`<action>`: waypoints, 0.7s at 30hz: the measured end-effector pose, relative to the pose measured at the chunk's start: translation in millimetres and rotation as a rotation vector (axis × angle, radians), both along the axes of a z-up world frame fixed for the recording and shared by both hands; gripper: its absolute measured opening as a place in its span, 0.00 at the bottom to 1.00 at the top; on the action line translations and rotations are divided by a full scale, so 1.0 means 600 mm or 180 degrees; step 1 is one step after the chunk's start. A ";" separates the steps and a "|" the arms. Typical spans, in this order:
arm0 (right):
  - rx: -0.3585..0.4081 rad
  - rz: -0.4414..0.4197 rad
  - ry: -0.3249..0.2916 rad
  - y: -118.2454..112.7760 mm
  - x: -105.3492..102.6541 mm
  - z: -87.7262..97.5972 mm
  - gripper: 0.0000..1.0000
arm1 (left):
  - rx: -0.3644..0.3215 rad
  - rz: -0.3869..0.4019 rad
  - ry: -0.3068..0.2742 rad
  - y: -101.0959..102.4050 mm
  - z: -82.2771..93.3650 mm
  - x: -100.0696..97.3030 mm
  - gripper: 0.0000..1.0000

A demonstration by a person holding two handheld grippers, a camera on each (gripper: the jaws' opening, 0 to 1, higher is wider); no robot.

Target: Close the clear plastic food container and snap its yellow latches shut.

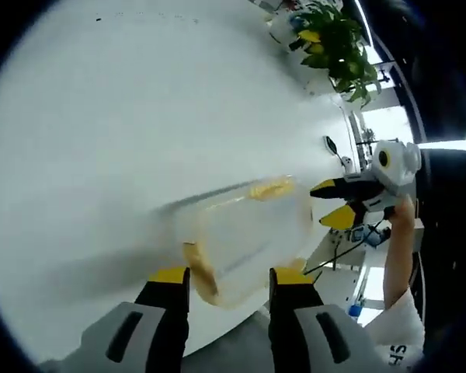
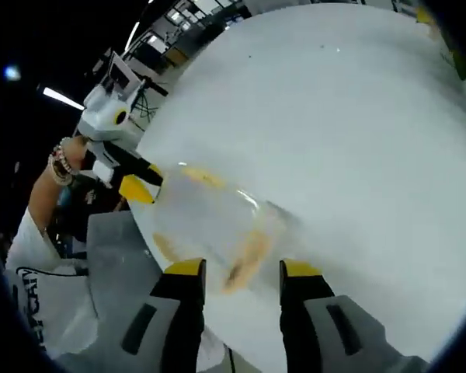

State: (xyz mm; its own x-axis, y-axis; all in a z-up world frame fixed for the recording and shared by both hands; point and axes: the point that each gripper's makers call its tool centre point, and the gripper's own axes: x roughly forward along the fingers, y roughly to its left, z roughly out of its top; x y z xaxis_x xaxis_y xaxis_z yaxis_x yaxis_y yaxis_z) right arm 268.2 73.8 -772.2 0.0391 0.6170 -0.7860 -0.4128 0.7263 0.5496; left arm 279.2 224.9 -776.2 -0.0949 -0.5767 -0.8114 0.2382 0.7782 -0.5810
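The clear plastic container (image 1: 248,233) lies on the white table (image 1: 124,132), blurred, with yellow latches (image 1: 270,189) at its ends. My left gripper (image 1: 230,277) stands open at the container's near end, and one yellow latch (image 1: 198,273) lies between its jaws. The right gripper (image 1: 332,202) comes in from the right, open, its yellow tips just off the container's far end. In the right gripper view the container (image 2: 213,221) sits ahead of the open right gripper (image 2: 243,270), with a yellow latch (image 2: 245,260) between the jaws. The left gripper (image 2: 133,183) is at the far end. Whether the lid is seated is too blurred to tell.
A green potted plant (image 1: 334,43) stands at the table's far corner. The table edge (image 2: 151,249) runs close by the container. A person's arm with a beaded bracelet (image 2: 60,163) holds the left gripper. Grey floor (image 2: 113,256) lies below the edge.
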 end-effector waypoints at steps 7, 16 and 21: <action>-0.0042 0.0025 0.0039 0.009 -0.002 -0.011 0.30 | 0.0121 -0.0071 0.0020 0.001 -0.012 -0.004 0.31; -0.0134 -0.0024 0.0093 0.010 0.001 -0.015 0.25 | 0.0223 -0.0019 0.0091 0.004 -0.021 -0.002 0.21; -0.0165 -0.0020 0.0100 0.010 0.001 -0.015 0.25 | 0.0237 -0.0028 0.0097 0.004 -0.021 -0.001 0.21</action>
